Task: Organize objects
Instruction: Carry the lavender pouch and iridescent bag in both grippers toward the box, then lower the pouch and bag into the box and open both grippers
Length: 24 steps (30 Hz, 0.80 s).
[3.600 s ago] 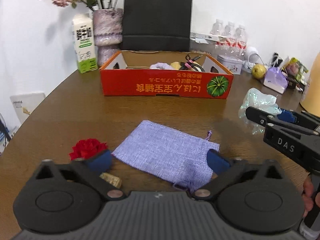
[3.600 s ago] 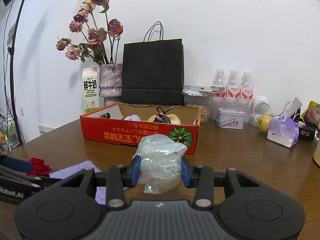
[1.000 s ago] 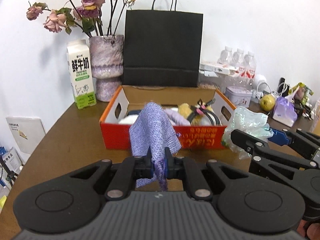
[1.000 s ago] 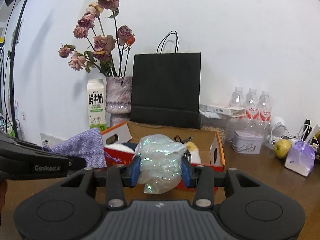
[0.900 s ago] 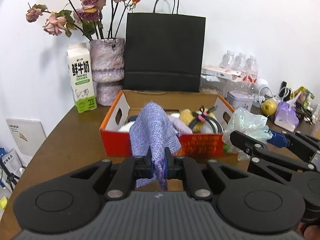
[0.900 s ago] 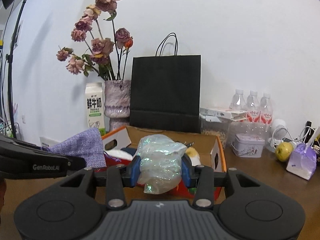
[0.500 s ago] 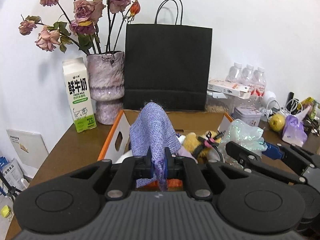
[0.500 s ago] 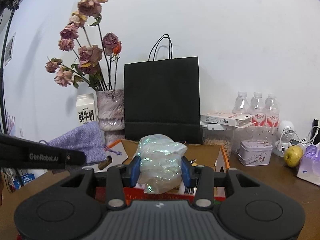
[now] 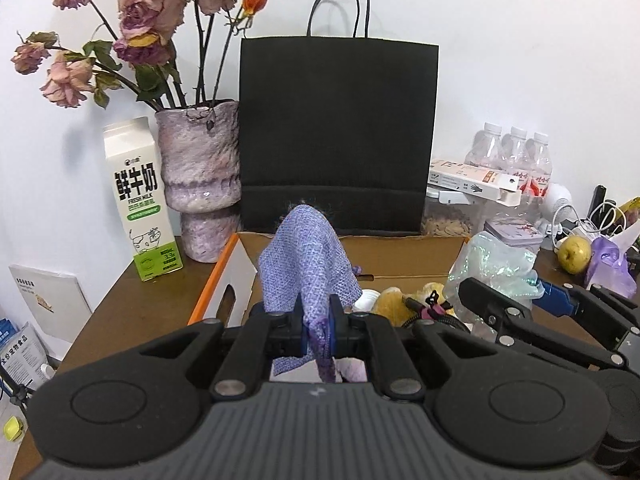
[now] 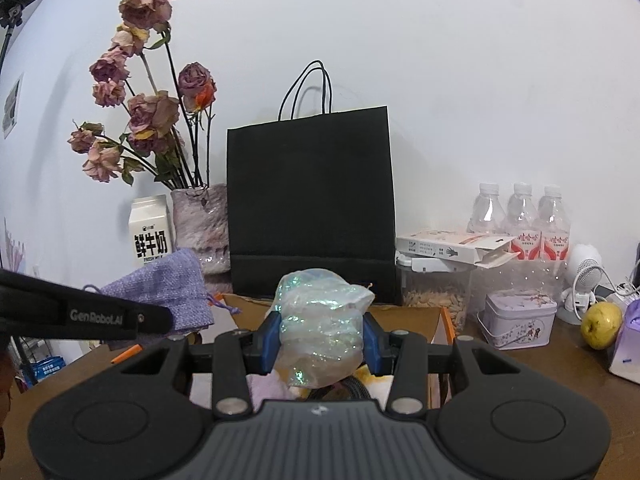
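Step in hand, as I judge it: carrying two items to the cardboard box, the one landmark for all that follows; my left gripper has its jaws pinched nearly together on a fold of the purple cloth pouch, which stands up from the pads and hangs a short tail below them; the pouch sits above the box's near left part, with the box's white inner wall just to its left; my right gripper is clamped at a moderate width on the iridescent plastic bag, a crumpled wad bulging above and below the blue pads; in the left wrist view this bag hovers over the box's right side; inside the box I make out a yellow plush item and a black cable, other contents are too hidden to name; behind the box stands the black paper bag; next move, in my judgement: lower each gripper a little into the box, pick free patches clear of the cable, then open the jaws; the pouch is limp and may cling to a pad; the bag is light and may spring back up over the box wall.
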{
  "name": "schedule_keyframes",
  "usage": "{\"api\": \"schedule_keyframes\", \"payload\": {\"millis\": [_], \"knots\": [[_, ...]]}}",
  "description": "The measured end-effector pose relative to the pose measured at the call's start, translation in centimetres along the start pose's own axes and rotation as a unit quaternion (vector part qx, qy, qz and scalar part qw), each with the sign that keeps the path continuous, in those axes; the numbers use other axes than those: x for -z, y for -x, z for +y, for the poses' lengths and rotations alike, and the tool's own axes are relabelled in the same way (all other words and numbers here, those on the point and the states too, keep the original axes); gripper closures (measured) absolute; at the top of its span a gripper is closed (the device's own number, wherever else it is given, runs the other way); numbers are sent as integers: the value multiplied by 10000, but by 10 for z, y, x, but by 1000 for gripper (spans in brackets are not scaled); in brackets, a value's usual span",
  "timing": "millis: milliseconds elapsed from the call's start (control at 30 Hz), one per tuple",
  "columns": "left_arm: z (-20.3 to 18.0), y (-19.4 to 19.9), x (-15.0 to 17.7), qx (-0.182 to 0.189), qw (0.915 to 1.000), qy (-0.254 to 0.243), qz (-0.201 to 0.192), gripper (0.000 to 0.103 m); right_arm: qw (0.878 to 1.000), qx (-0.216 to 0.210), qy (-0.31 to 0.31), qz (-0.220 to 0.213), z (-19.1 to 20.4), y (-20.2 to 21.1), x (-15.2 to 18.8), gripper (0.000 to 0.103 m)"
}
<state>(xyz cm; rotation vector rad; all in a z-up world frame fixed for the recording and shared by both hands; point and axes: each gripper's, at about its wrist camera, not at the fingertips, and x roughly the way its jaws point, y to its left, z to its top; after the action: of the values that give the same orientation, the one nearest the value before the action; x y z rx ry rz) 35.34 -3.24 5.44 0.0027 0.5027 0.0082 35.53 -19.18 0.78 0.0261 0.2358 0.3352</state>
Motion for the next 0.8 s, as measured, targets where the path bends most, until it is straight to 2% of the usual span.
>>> {"api": "schedule_keyframes", "payload": {"millis": [800], "knots": [[2, -89, -19, -343, 9991, 5, 249, 91, 9984, 33, 327, 458, -7, -73, 3, 61]]}}
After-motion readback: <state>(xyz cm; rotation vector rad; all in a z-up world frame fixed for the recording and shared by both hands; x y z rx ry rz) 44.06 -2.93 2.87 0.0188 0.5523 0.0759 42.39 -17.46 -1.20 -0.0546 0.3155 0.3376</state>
